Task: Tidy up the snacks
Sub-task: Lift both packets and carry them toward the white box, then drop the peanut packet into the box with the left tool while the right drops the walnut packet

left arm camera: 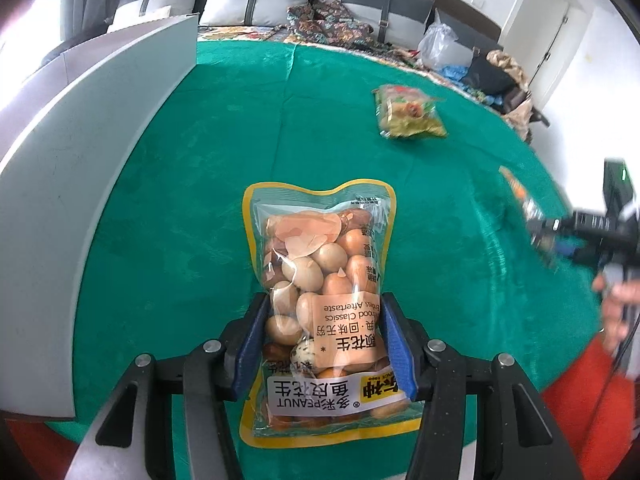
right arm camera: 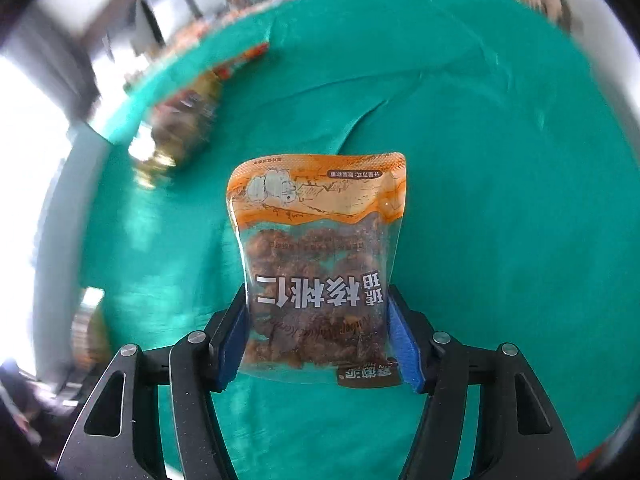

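I hold 2 packs: left gripper (left arm camera: pixel 322 344) pinching peanut pack (left arm camera: pixel 320 280), right gripper (right arm camera: pixel 316 336) pinching walnut pack (right arm camera: pixel 320 264); 1 green pack (left arm camera: pixel 408 112) apparently unsorted.

bright daylight, blown-out glare at left, fisheye-curved edges, heavy motion blur in right wrist view

R tongs (right arm camera: pixel 318 336) clamping walnut pkt (right arm camera: pixel 318 256), green cloth (right arm camera: pixel 500 160)

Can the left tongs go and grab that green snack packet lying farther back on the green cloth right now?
Probably not yet. The path over the green cloth to the green snack packet looks free, but the left tongs are already shut on the peanut bag, which must be set down first.
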Action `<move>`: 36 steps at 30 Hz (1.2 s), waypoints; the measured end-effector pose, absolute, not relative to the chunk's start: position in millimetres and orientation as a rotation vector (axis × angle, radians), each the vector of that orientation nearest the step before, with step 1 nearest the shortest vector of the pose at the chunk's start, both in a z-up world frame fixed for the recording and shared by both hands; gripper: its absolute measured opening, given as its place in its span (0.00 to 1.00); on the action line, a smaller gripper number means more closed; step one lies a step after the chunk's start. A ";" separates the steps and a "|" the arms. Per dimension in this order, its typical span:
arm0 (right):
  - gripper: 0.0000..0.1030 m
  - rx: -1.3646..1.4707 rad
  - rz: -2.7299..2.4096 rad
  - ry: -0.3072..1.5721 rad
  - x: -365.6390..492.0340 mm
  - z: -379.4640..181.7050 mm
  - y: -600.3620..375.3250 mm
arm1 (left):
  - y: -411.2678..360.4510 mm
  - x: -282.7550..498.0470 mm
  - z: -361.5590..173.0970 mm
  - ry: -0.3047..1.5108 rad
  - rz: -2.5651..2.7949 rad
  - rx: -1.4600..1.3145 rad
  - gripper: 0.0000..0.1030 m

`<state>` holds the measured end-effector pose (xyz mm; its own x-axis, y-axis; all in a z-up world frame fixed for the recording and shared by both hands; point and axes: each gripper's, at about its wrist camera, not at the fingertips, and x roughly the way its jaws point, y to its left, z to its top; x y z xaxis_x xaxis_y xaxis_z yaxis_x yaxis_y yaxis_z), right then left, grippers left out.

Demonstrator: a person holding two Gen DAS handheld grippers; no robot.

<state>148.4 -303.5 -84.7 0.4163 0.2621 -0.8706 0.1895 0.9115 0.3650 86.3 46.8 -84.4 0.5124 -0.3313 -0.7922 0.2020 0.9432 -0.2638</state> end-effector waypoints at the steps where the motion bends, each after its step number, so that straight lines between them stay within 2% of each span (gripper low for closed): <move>1: 0.63 0.492 0.068 1.142 139.0 -86.1 -302.8 | 47.6 85.6 -81.3 0.980 -0.333 -0.163 0.52; 8: 0.63 0.496 0.230 1.078 112.3 -64.1 -246.6 | 76.5 78.2 -30.3 0.916 -0.384 -0.340 0.52; 13: 0.64 0.415 0.434 0.974 127.5 -2.0 -165.4 | 155.6 75.6 16.9 0.812 -0.256 -0.421 0.52; 19: 0.64 0.311 0.717 0.898 159.0 65.8 -17.4 | 274.4 89.2 32.3 0.776 0.040 -0.411 0.54; 21: 0.65 0.288 0.769 0.893 165.6 72.6 28.5 | 307.3 96.9 27.5 0.798 0.142 -0.362 0.57; 22: 0.70 0.279 0.794 0.888 170.2 73.6 57.5 | 319.6 100.7 23.2 0.814 0.200 -0.338 0.62; 23: 0.72 0.270 0.807 0.892 174.7 71.5 73.9 | 330.4 102.3 19.3 0.825 0.238 -0.330 0.71; 24: 0.80 0.260 0.831 0.923 180.7 65.7 100.9 | 344.7 100.9 13.1 0.838 0.281 -0.337 0.75; 25: 0.85 0.263 0.840 0.952 183.7 61.7 115.0 | 355.1 97.9 8.8 0.847 0.304 -0.354 0.76; 26: 0.84 0.269 0.842 0.985 186.1 55.8 129.7 | 362.4 92.6 5.7 0.851 0.317 -0.372 0.76; 32: 0.84 0.270 0.823 0.961 170.3 49.9 119.2 | 366.7 63.7 -2.6 0.833 0.325 -0.442 0.79; 36: 0.84 0.079 0.668 0.888 158.0 32.4 66.2 | 321.0 67.0 5.7 0.823 0.204 -0.405 0.79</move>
